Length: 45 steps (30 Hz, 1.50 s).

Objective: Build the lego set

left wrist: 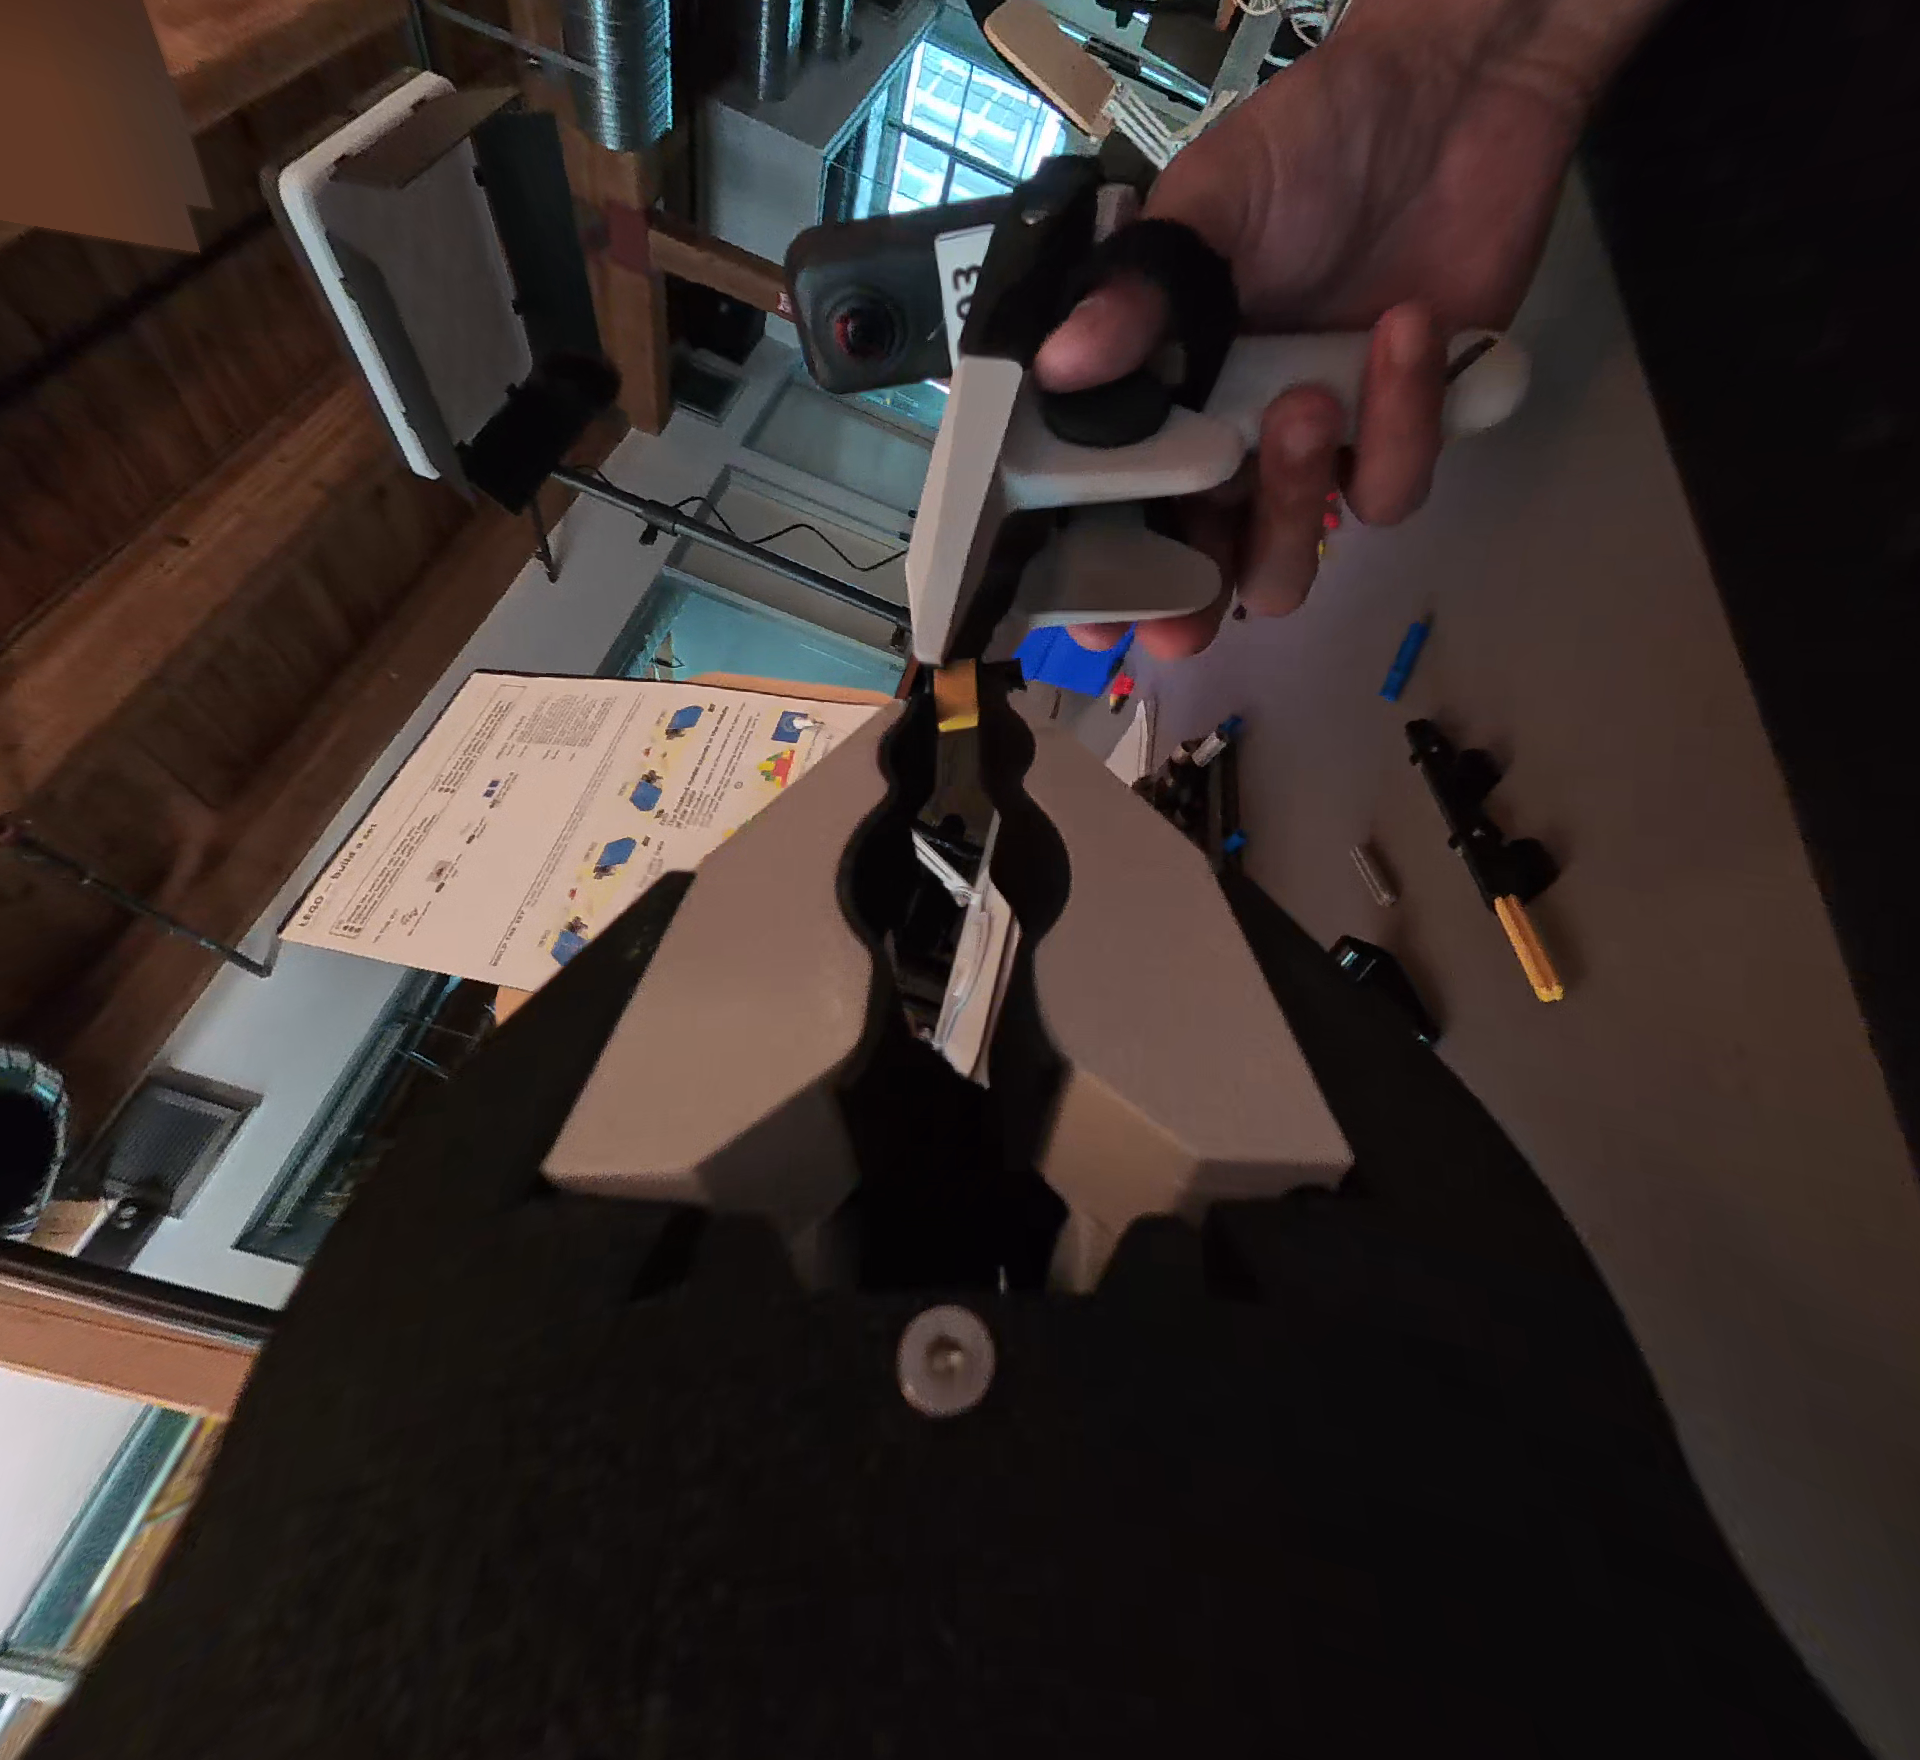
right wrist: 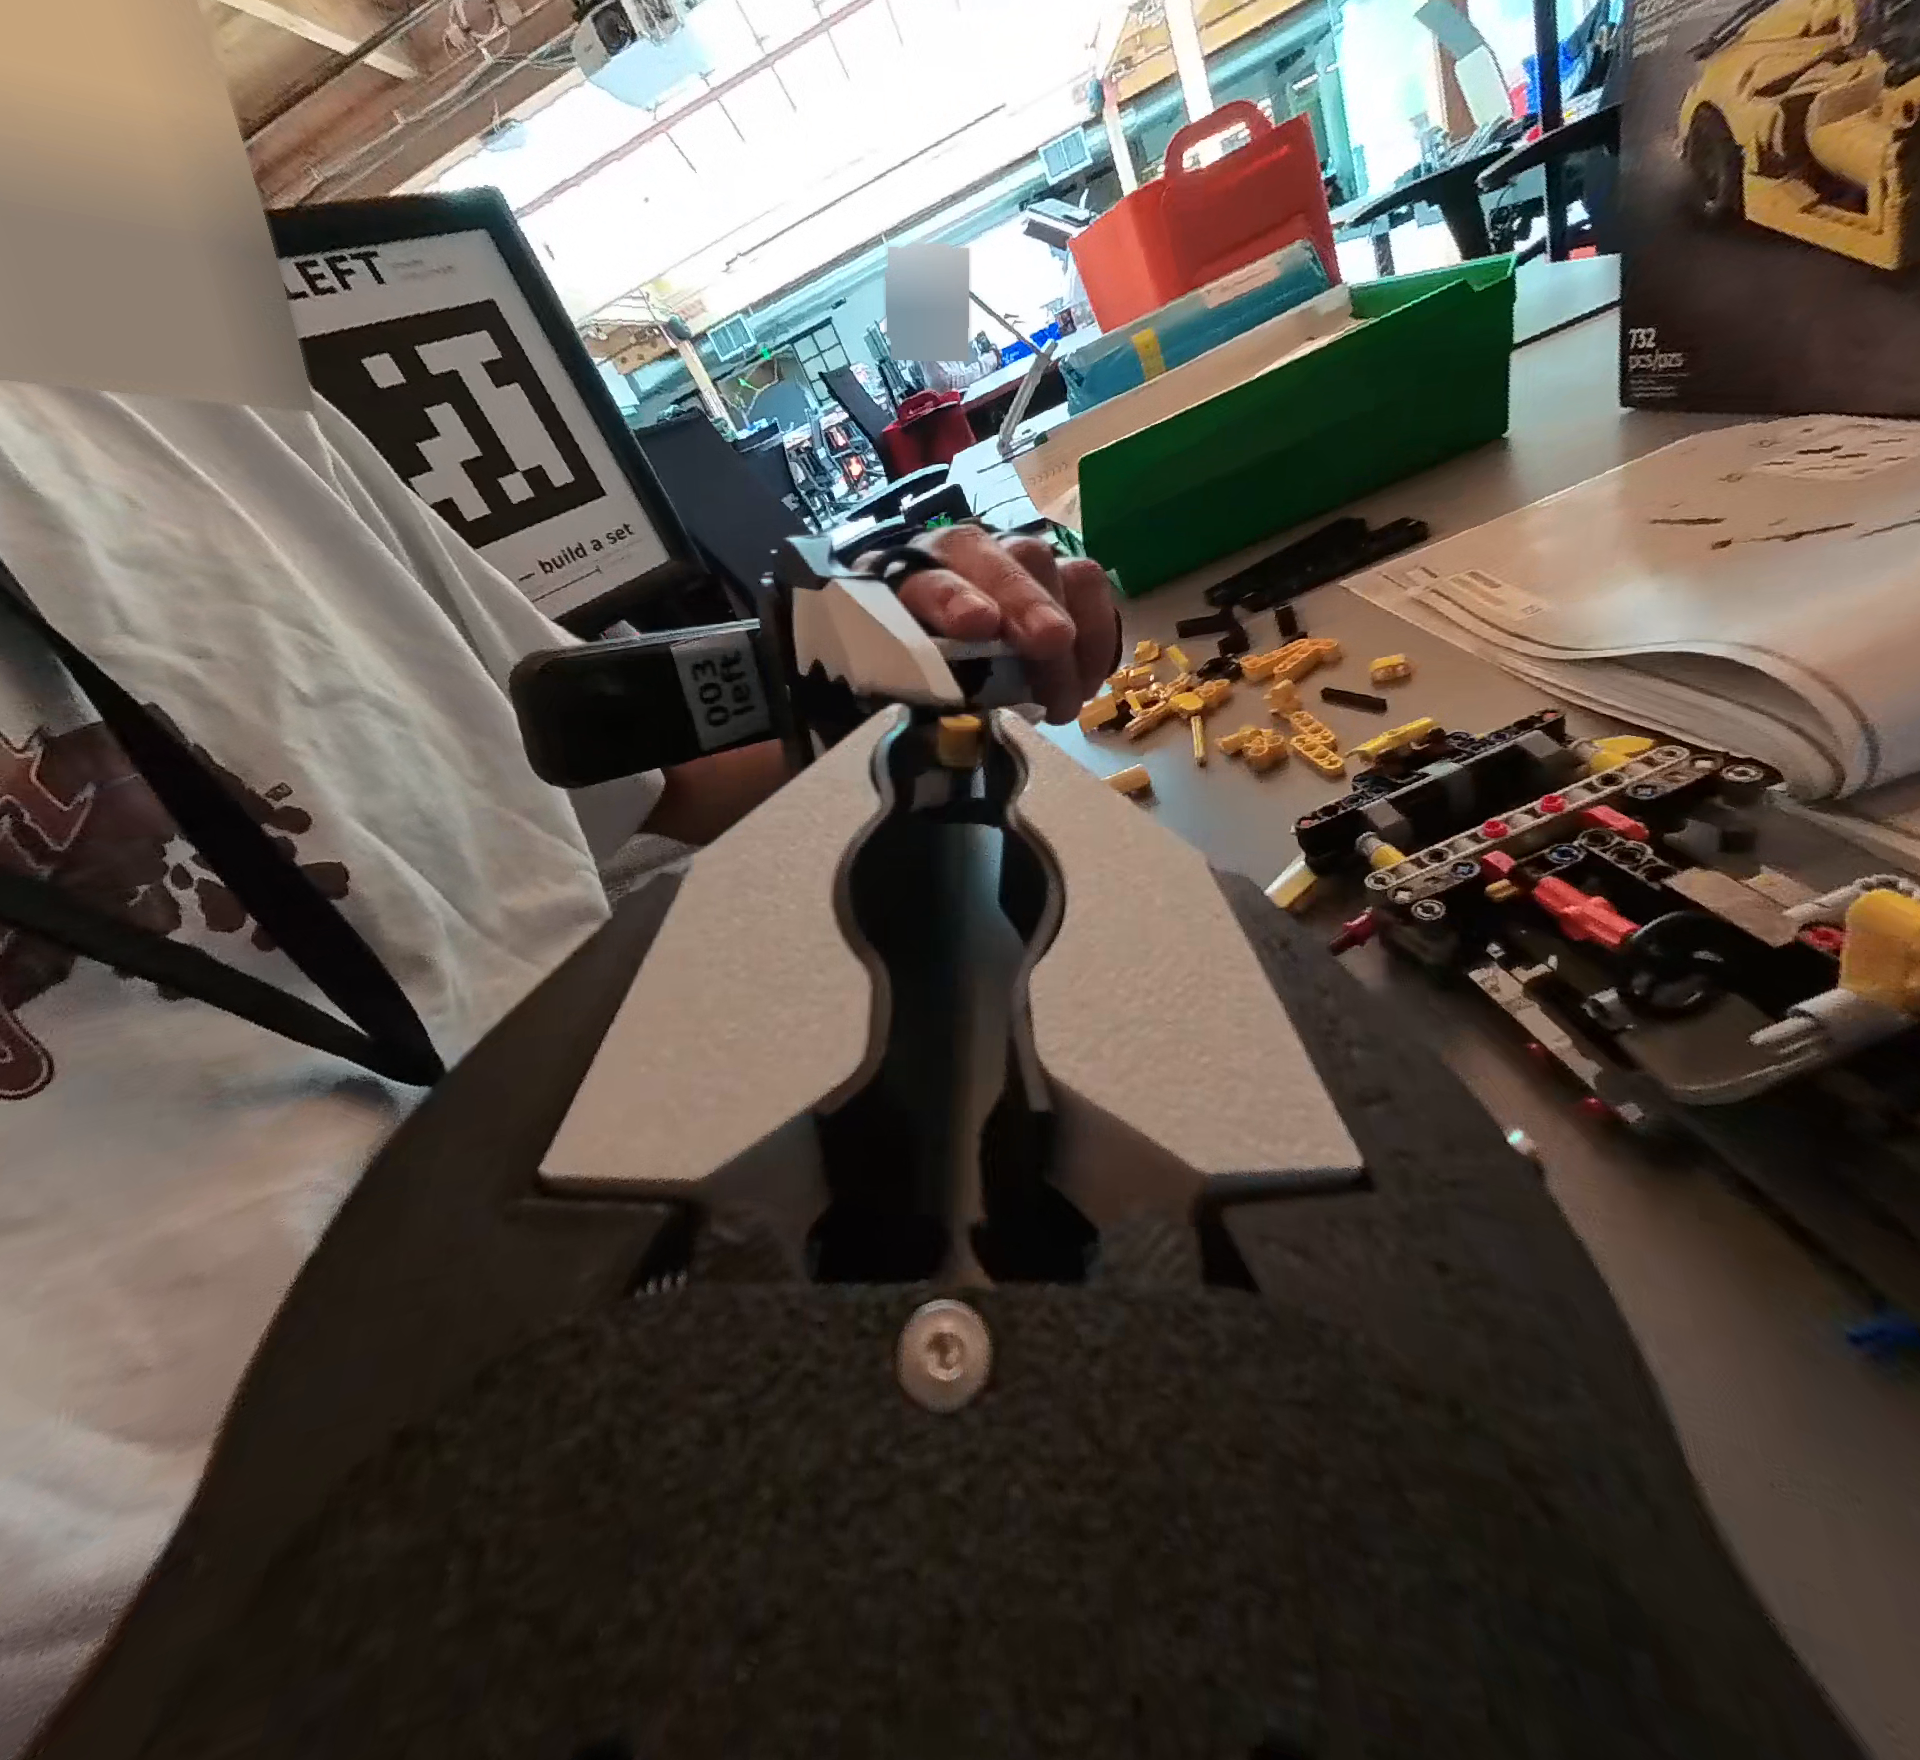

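Note:
Both grippers meet nose to nose above the table around a small yellow and black lego piece (left wrist: 957, 704), which also shows in the right wrist view (right wrist: 957, 737). My left gripper (left wrist: 958, 723) is closed down on it, with the piece pinched at its fingertips. My right gripper (right wrist: 951, 734) is closed on the same piece from the other side. The right gripper (left wrist: 938, 658) shows in the left wrist view, held by a hand. The left gripper (right wrist: 928, 698) shows in the right wrist view. The part-built black car chassis (right wrist: 1558, 889) lies on the table to the right.
Loose yellow and black pieces (right wrist: 1247, 702) lie ahead of the chassis, beside an open instruction booklet (right wrist: 1662, 567), a green bin (right wrist: 1299, 432) and the set's box (right wrist: 1766, 152). A black axle assembly (left wrist: 1481, 853) and a blue piece (left wrist: 1405, 661) lie on the grey table (left wrist: 1662, 1035). A person's white shirt (right wrist: 260, 671) is close on the left. Both grippers' tips are close together, under 4 cm apart.

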{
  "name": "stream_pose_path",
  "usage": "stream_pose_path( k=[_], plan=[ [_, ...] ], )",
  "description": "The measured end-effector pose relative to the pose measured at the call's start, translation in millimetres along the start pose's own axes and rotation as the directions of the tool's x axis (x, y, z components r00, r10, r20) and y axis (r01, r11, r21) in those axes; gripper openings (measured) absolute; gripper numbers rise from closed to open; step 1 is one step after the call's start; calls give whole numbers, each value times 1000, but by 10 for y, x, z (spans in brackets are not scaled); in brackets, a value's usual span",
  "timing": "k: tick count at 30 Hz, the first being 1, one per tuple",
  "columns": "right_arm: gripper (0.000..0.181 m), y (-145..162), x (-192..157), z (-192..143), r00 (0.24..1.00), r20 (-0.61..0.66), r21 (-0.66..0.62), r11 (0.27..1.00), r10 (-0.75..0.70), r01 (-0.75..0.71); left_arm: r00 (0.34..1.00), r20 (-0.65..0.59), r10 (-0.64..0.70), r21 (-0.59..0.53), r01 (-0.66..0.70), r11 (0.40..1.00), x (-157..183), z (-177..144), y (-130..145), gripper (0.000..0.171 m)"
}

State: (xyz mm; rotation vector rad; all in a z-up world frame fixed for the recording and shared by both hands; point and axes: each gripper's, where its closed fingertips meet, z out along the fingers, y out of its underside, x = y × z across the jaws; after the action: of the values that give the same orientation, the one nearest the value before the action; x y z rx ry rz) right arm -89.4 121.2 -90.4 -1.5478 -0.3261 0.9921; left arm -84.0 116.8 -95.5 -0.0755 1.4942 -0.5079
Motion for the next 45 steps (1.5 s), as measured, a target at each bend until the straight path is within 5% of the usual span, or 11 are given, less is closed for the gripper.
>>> stream_pose_path(
  k=[11, 16, 19, 22, 25, 27, 32, 45],
  plan=[
    [6, 92, 1, 24, 1000, -12, -59, 998, -21, 20, 1000, -3, 14, -7, -14, 1000, 44, 12, -8, 5],
    [7, 88, 235, -26, 918, -194, -141, 936, -347, 324, 957, -39, -288, -160, 279, 947, 47, 36, 282, 10],
    [6, 52, 414, -114, 740, -334, -269, 811, -584, 519, 763, -68, -643, -273, 605, 748, 95, 53, 507, 10],
    [6, -40, 338, -106, 669, -348, -257, 752, -658, 606, 339, -133, -931, -298, 882, 364, 112, 78, 462, 19],
    [6, -53, 338, -94, 596, -356, -290, 691, -720, 662, -44, -255, -966, -303, 952, 37, 48, 84, 294, 26],
    [6, -54, 302, -60, 548, -351, -300, 646, -759, 703, -211, -296, -932, -305, 945, -117, 0, 99, 244, 23],
    [6, 11, 294, 3, 475, -321, -346, 568, -819, 746, -395, -350, -849, -372, 891, -261, 46, 101, 173, 7],
    [6, 21, 120, 52, 547, -308, -240, 619, -779, 748, -602, -446, -662, -460, 789, -407, 28, -3, 17, 6]
  ],
)
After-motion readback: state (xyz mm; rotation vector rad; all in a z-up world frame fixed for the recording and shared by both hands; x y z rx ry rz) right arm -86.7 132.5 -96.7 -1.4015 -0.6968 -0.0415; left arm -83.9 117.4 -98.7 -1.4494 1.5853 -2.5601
